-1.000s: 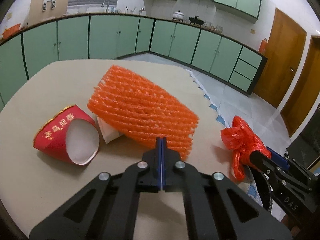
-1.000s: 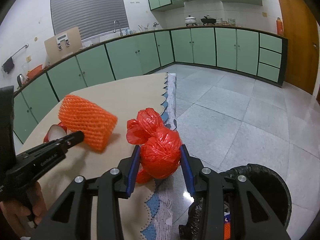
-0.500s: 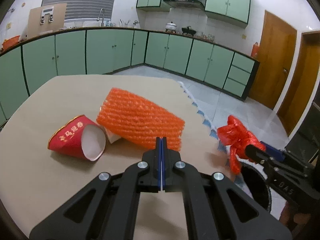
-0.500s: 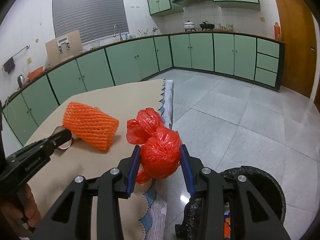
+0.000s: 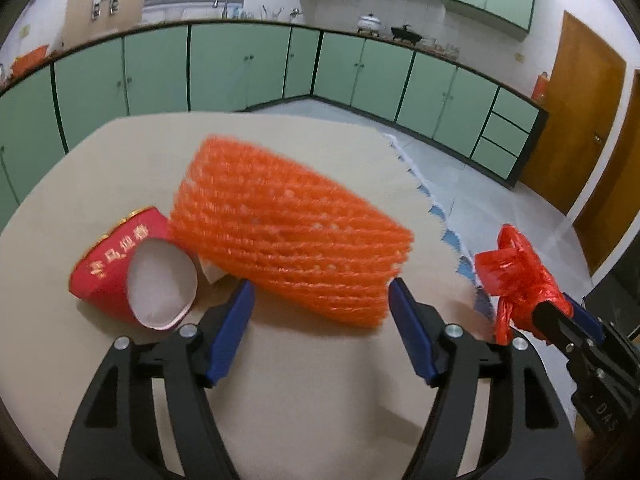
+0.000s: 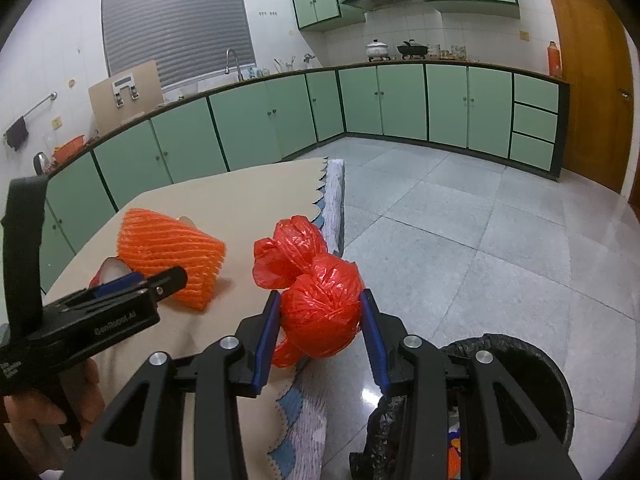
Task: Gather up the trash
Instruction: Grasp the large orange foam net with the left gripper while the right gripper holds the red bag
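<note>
An orange foam net sleeve (image 5: 292,232) lies on the tan table (image 5: 120,160), with a crushed red paper cup (image 5: 128,268) at its left end. My left gripper (image 5: 320,308) is open, its blue pads spread just in front of the sleeve's near edge. My right gripper (image 6: 318,316) is shut on a knotted red plastic bag (image 6: 320,304) and holds it over the table's right edge, beside the black-lined trash bin (image 6: 520,392). The sleeve (image 6: 172,248) and the left gripper (image 6: 132,284) also show in the right wrist view.
A white paper scrap (image 5: 210,274) peeks from under the sleeve. A scalloped blue-and-white cloth edge (image 6: 334,200) hangs off the table's right side. Green cabinets (image 6: 280,116) line the walls, and grey tile floor (image 6: 480,220) lies beyond.
My left gripper has opened from shut and moved closer to the orange sleeve. The right gripper keeps hold of the red bag, nearly still beside the bin.
</note>
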`<state>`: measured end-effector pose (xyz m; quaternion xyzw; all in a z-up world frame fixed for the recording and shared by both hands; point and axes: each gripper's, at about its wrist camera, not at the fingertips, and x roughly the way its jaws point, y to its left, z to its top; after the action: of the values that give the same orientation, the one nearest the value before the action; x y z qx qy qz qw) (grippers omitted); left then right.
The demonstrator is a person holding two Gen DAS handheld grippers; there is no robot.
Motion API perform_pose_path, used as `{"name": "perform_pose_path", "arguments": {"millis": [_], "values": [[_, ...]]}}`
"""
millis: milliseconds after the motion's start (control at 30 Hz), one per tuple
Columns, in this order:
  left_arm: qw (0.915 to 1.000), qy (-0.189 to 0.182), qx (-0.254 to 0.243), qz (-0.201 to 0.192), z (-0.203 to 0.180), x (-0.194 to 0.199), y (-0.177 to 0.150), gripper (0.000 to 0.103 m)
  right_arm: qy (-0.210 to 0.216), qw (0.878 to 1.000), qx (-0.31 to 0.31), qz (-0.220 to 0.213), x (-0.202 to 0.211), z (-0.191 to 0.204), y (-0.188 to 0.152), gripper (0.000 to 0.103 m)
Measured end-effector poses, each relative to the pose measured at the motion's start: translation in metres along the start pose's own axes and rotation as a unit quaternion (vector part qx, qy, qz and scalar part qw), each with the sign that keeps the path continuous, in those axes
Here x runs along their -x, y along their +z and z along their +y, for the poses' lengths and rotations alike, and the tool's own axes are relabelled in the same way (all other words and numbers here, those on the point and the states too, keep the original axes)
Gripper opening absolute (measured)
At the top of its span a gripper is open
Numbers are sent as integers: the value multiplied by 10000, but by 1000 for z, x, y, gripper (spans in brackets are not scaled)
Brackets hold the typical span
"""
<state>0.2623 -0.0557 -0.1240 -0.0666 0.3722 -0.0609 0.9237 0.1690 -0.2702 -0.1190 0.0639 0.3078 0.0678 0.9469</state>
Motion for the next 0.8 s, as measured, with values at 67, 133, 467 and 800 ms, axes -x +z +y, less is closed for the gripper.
{"name": "perform_pose_path", "arguments": {"millis": [67, 133, 467, 800], "values": [[9999, -95, 83, 108, 3, -5, 1, 67, -5, 10000, -22, 26, -3, -1, -1, 39], [9997, -148, 157, 128, 3, -8, 4, 62, -2, 10000, -43, 55, -6, -1, -1, 39], [9992, -342, 133, -157, 2, 0, 3, 9, 23, 9999, -45, 112, -9, -1, 3, 39], [9970, -557, -335, -425, -27, 38, -5, 9, -123, 9997, -127, -158, 26, -8, 2, 39]]}}
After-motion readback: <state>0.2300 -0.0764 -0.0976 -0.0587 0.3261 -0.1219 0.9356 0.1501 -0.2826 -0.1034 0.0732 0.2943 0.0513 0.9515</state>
